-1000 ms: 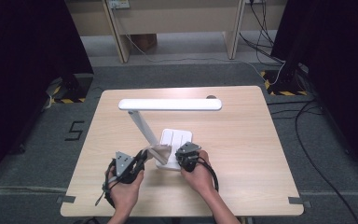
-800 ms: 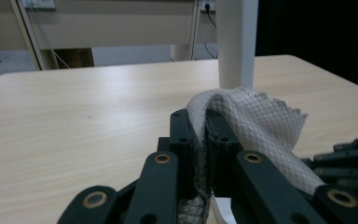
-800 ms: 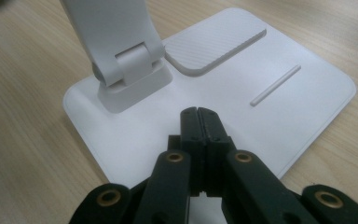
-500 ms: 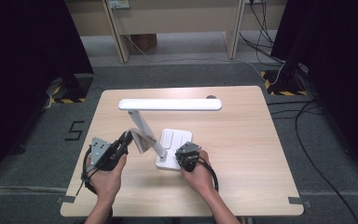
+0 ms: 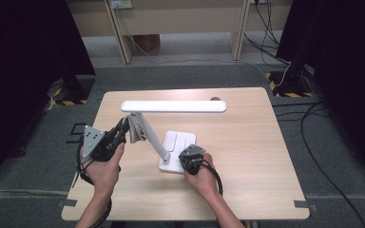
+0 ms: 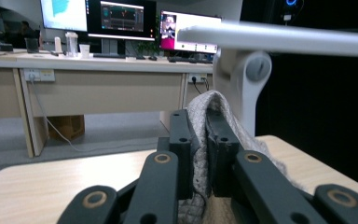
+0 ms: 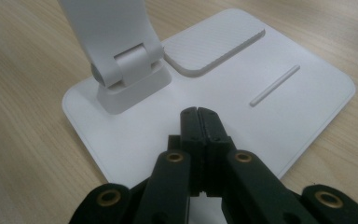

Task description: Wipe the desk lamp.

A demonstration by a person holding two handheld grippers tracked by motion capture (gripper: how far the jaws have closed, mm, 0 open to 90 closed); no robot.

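The left tongs [image 5: 123, 129] pinch a grey knitted cloth [image 6: 200, 116] between closed jaws, holding it against the left side of the white desk lamp's [image 5: 173, 106] slanted arm, just under the hinge below the lamp head. The right tongs [image 7: 199, 114] are shut with nothing between them, tips pressed on the lamp base [image 7: 303, 88] near its front edge. The left hand [image 5: 102, 171] is raised off the desk [image 5: 256, 156]; the right hand [image 5: 204, 178] sits low, pointing away. Bare desk lies wide to the right and far side.
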